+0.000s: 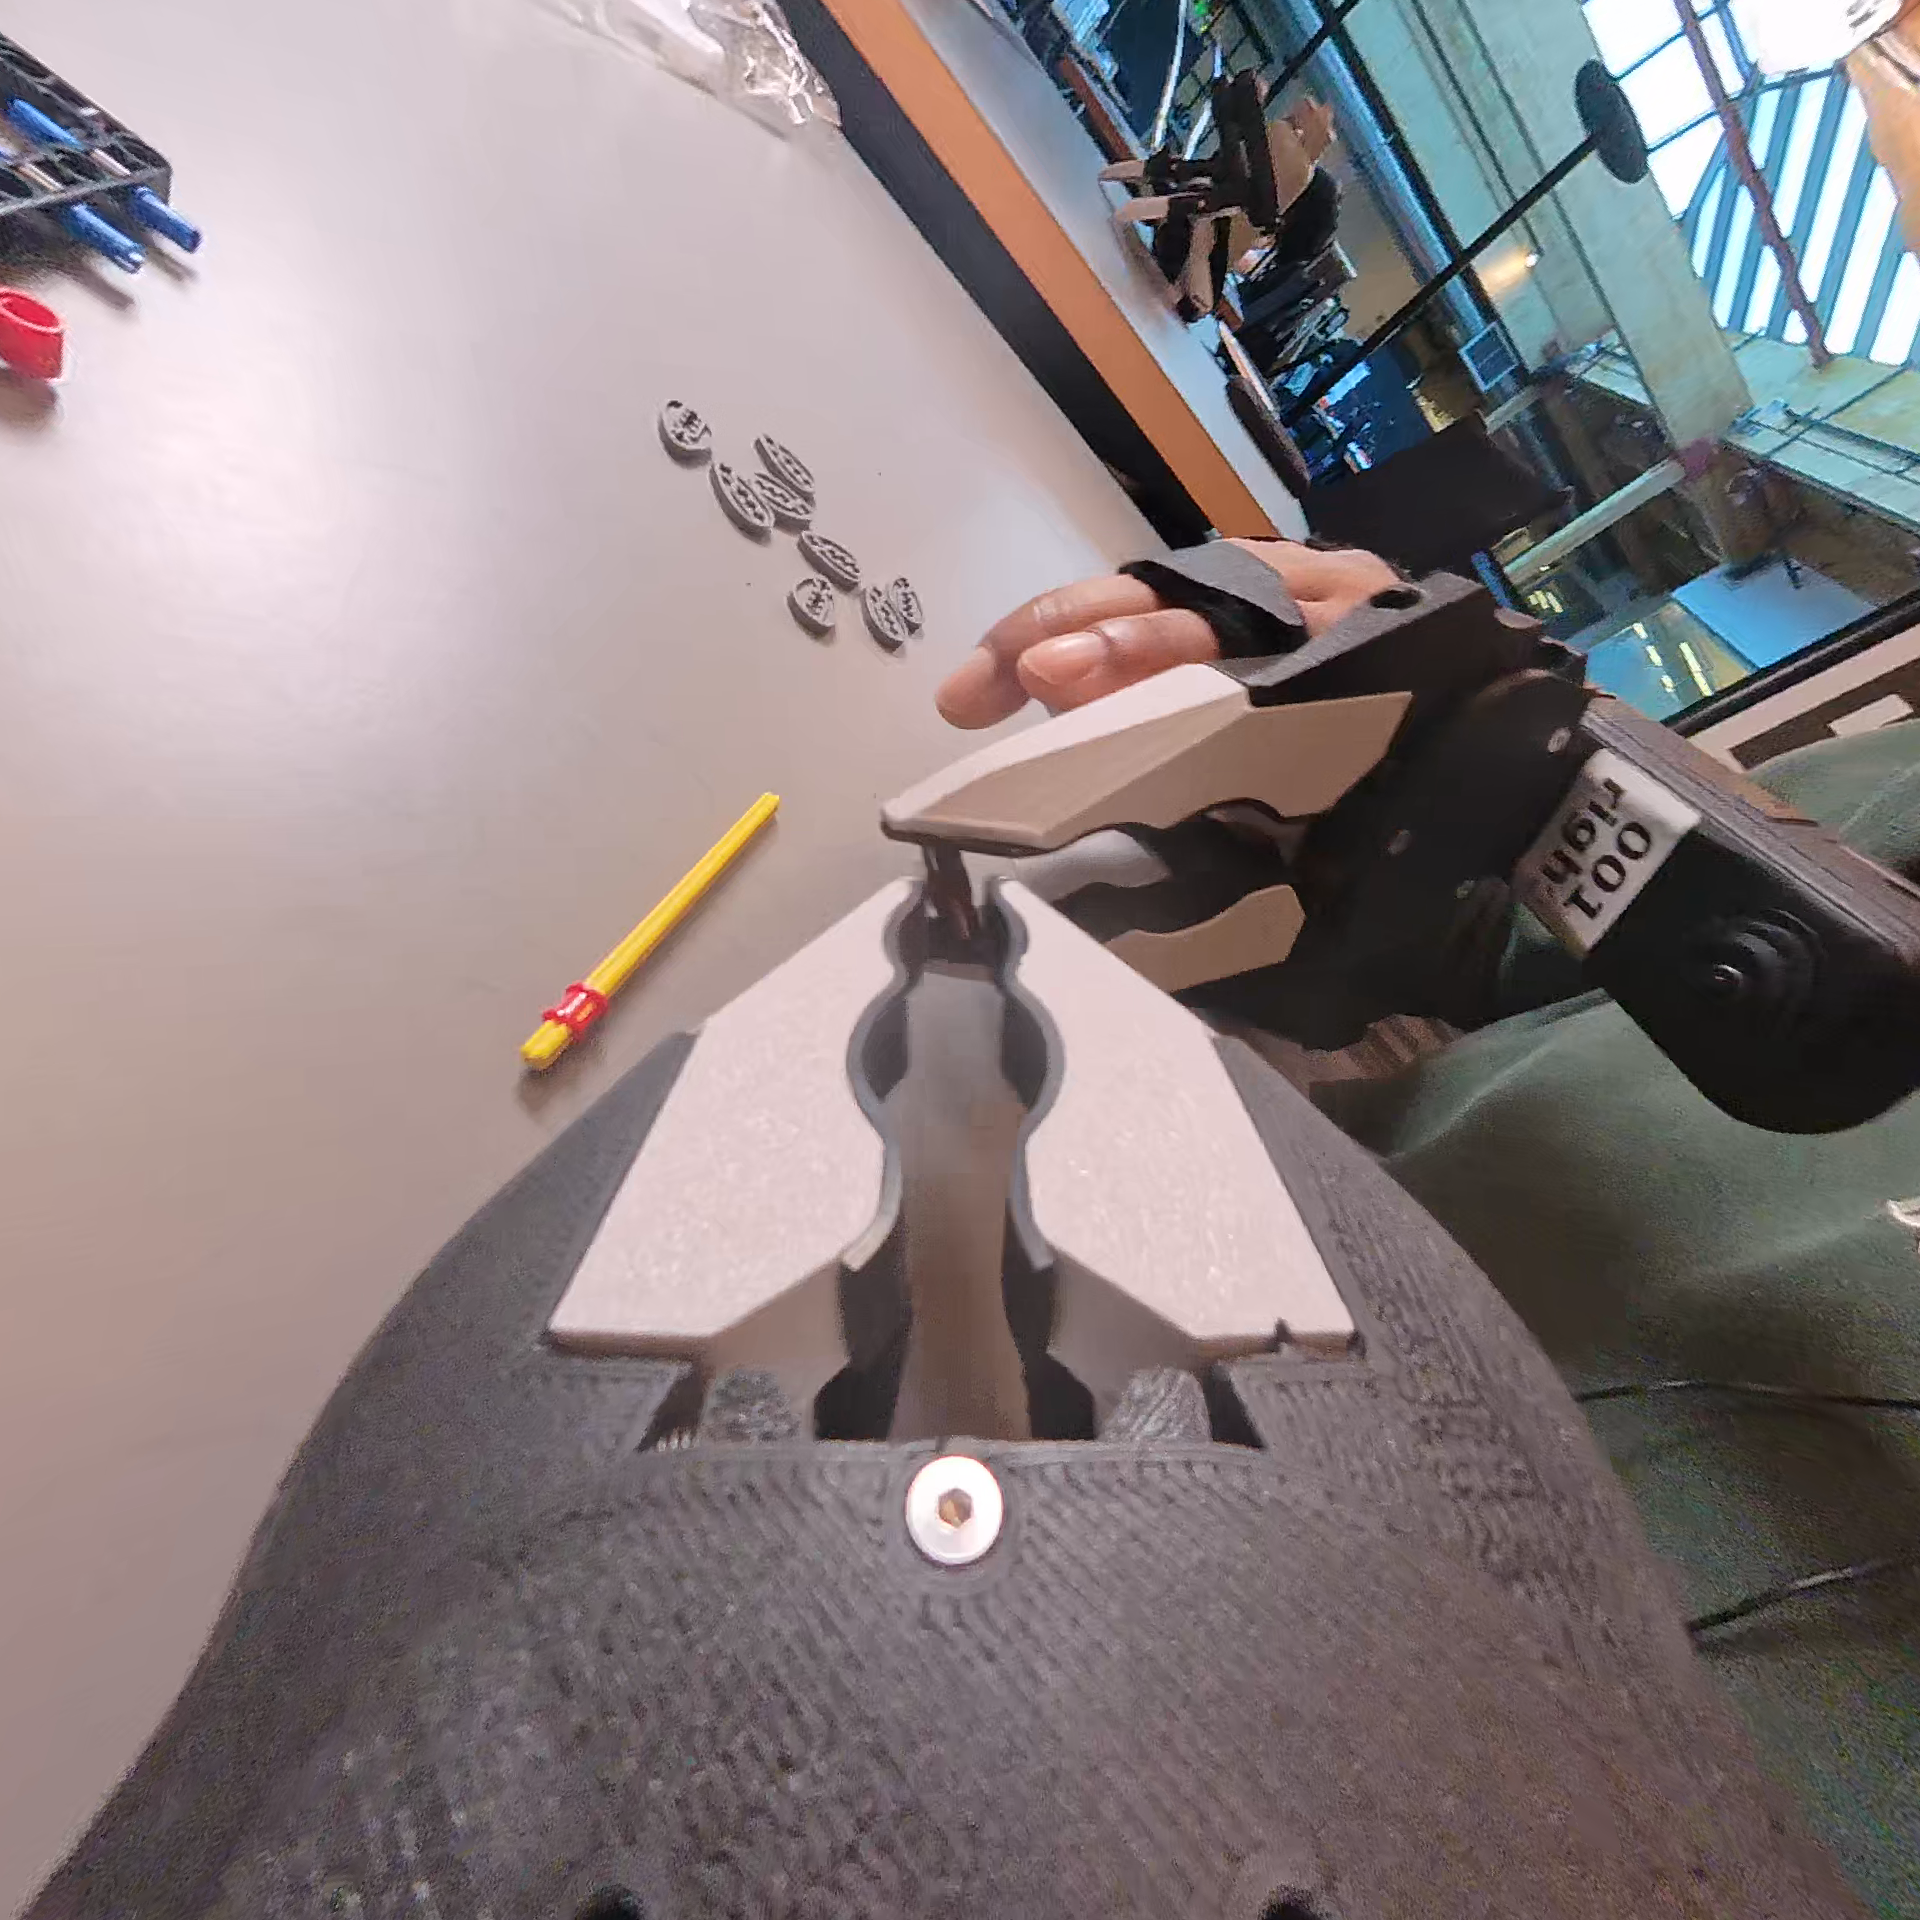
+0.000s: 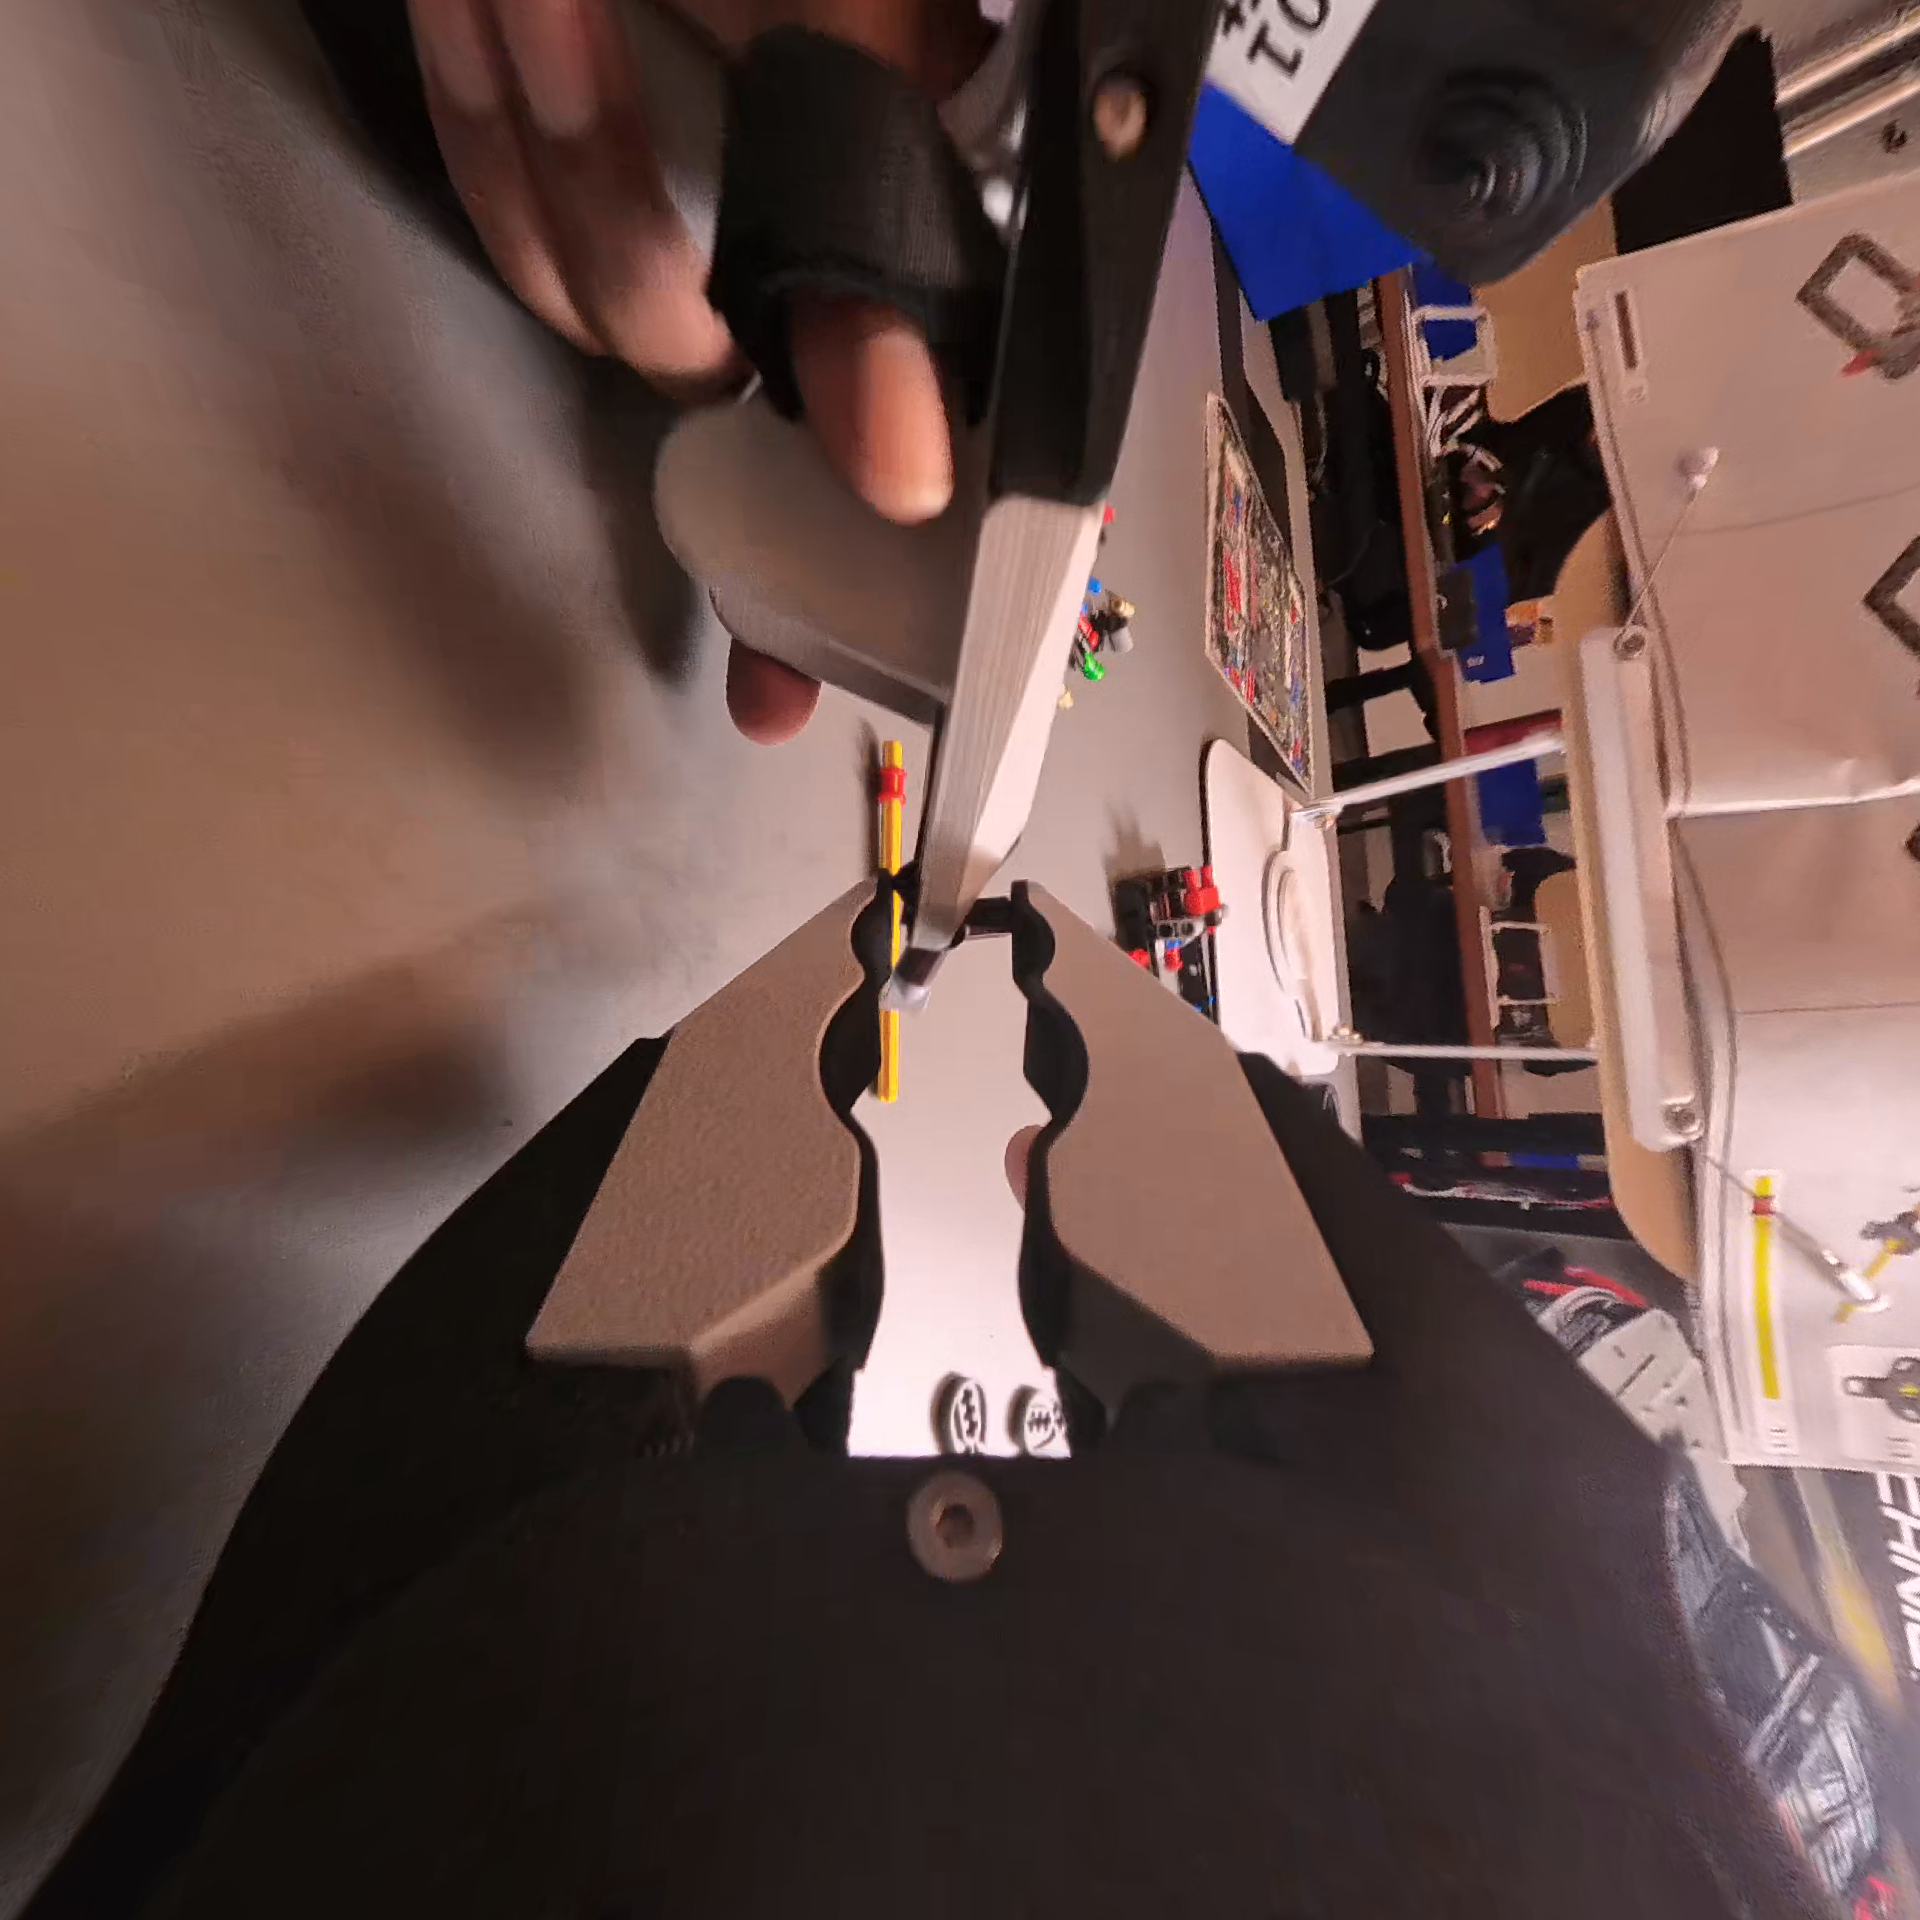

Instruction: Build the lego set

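Note:
My left gripper (image 1: pixel 951 899) is shut on a small black piece (image 1: pixel 948 883) at its fingertips, held above the table. My right gripper (image 2: pixel 954 906) comes in from the right in the left wrist view, and its upper finger (image 1: pixel 1039 774) rests on the top of the piece. In the right wrist view the piece (image 2: pixel 987 920) spans from the left gripper's fingertips (image 2: pixel 920 966) to one right finger. The right jaws stand narrowly apart, pinched around both. A yellow axle with a red bush (image 1: pixel 649 935) lies on the table below and also shows in the right wrist view (image 2: pixel 889 821).
Several small grey oval pieces (image 1: pixel 790 509) lie on the table (image 1: pixel 364 623). A black frame assembly with blue pins (image 1: pixel 73 177) and a red piece (image 1: pixel 26 332) sit far left. An instruction booklet (image 2: pixel 1808 1299) stands on a holder. The table edge (image 1: pixel 1039 343) runs close behind.

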{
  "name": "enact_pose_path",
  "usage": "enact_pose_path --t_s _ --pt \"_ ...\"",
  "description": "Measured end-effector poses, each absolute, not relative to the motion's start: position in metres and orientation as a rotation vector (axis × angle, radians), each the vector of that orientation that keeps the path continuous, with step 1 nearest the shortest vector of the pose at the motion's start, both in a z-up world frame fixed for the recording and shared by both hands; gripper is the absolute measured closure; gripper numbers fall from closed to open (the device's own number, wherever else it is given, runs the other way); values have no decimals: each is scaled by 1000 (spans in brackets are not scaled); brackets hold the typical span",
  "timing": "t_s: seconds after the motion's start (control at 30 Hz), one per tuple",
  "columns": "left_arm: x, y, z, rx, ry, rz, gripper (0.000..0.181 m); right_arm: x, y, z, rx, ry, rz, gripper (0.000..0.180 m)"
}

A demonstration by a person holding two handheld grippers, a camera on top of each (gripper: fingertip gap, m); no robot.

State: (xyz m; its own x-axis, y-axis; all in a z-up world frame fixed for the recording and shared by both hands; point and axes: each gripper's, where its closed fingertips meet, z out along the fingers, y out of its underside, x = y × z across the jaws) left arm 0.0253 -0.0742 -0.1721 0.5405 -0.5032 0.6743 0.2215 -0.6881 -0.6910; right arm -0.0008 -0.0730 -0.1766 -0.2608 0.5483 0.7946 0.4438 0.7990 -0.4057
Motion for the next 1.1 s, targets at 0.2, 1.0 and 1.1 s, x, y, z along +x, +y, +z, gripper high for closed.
enact_pose_path --t_s 0.2,1.0,1.1 --pt "17 -72 -166 -1979 155 -1239 175 -2 -74 -165 -920 -1816 440 153" --pt "-54 -53 -190 -2151 720 -414 151 28 -6 -130 -1304 -1524 816 175" --pt "-50 -58 -202 -2204 899 -421 152 34 -3 -126 -1332 -1480 885 175"
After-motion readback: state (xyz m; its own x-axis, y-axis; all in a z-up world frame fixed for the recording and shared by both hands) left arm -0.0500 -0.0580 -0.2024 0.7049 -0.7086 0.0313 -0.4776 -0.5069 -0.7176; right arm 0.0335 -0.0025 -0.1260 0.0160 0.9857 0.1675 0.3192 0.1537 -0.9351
